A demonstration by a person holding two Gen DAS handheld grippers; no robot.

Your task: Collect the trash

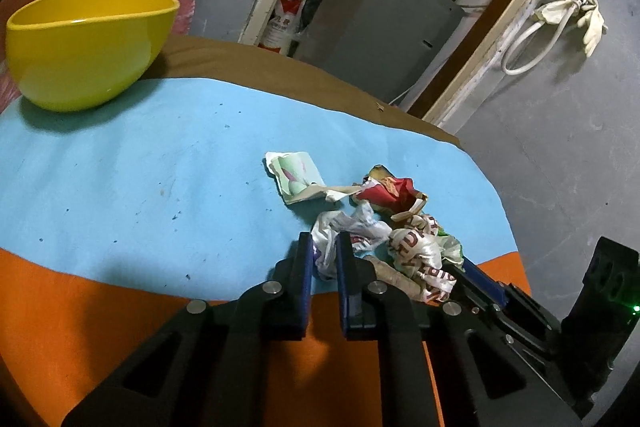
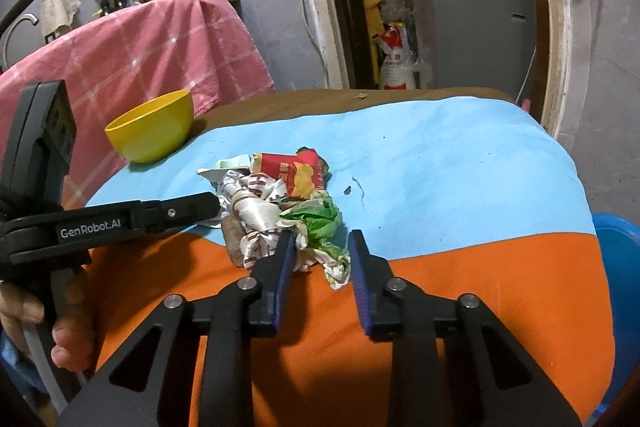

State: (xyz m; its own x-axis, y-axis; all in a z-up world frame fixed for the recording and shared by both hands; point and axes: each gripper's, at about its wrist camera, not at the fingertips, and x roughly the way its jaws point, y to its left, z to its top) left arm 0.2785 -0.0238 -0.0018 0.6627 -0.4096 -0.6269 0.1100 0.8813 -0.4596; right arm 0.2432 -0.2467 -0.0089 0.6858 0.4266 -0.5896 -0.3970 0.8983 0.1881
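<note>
Where the blue cloth [image 1: 160, 155] meets the orange cloth [image 2: 440, 307], I see the trash heap [image 2: 280, 203] lying in one loose pile. My left gripper [image 1: 325, 251] has its jaws drawn close, with only a narrow gap, and a crumpled white plastic bag [image 1: 340, 235] sits in that gap; it looks pinched, though I cannot tell how firmly. From that gripper, the red wrapper [image 1: 388, 193] lies at one o'clock, the pale printed paper [image 1: 296, 175] at twelve, and the white bag with red lettering [image 1: 416, 255] just beside it at three. The yellow bowl [image 1: 86, 47] stands well apart at ten o'clock, at the far edge of the blue cloth.

My right gripper [image 2: 320, 255] stands about half open and holds nothing. Its left fingertip touches the near edge of the pile, and the tail of the green-and-white wrapper [image 2: 320, 227] hangs between the fingers without being clamped. The rest of the heap spreads toward eleven o'clock. In the right wrist view the left gripper reaches in from nine o'clock, its tip against the heap's left side, with my hand [image 2: 48, 331] on its handle.
</note>
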